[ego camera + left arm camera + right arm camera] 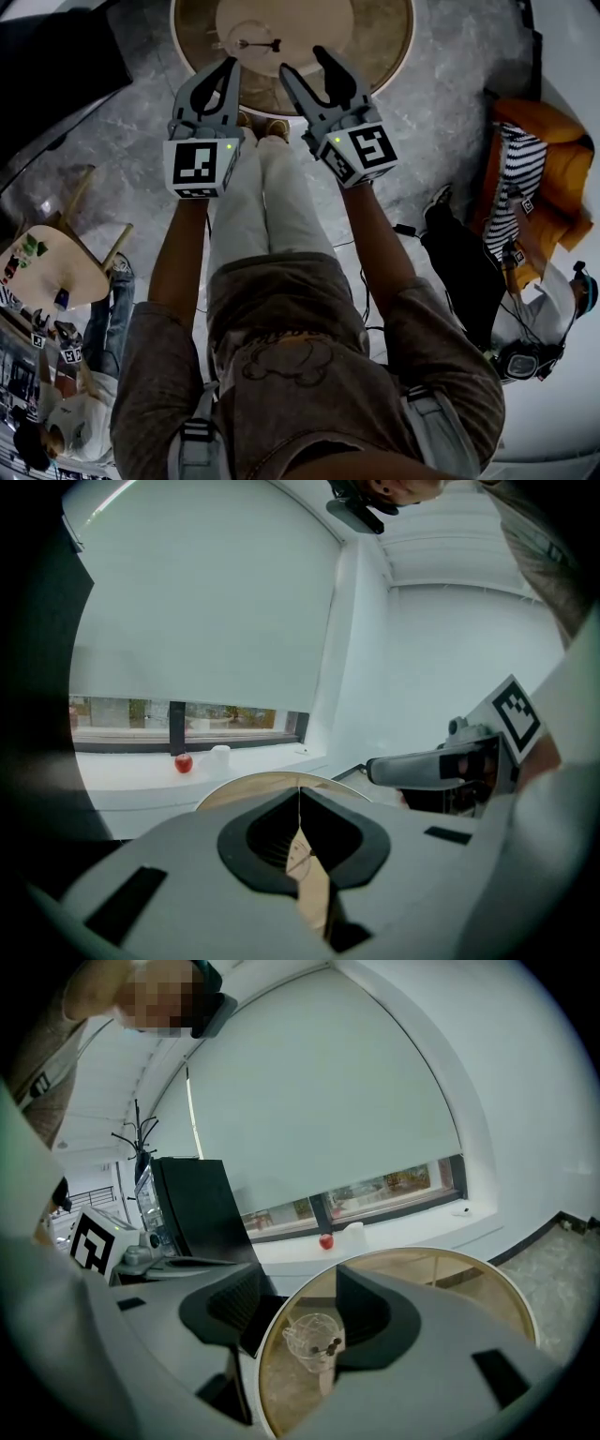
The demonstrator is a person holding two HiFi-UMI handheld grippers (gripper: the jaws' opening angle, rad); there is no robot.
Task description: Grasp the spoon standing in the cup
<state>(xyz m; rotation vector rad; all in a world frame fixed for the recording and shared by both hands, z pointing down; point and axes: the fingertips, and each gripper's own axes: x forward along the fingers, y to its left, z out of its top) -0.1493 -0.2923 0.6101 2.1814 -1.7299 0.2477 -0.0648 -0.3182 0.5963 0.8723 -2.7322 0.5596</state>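
A clear glass cup [307,1337] stands on the round wooden table [450,1283], with a dark-tipped spoon [328,1343] standing in it. In the head view the cup [242,43] and spoon [266,44] sit near the table's [384,37] middle, just beyond both grippers. My right gripper [300,1286] is open with nothing between its jaws; the cup shows in the gap, some way ahead and lower. In the head view the right gripper [306,60] hovers over the table's near edge. My left gripper [300,803] is shut and empty, and hangs beside it [228,67].
A red apple [325,1241] and a white pot lie on the windowsill behind the table. A black cabinet [192,1204] stands left of it. A person in stripes sits on an orange seat [553,178] at right; a small table [52,267] stands at left.
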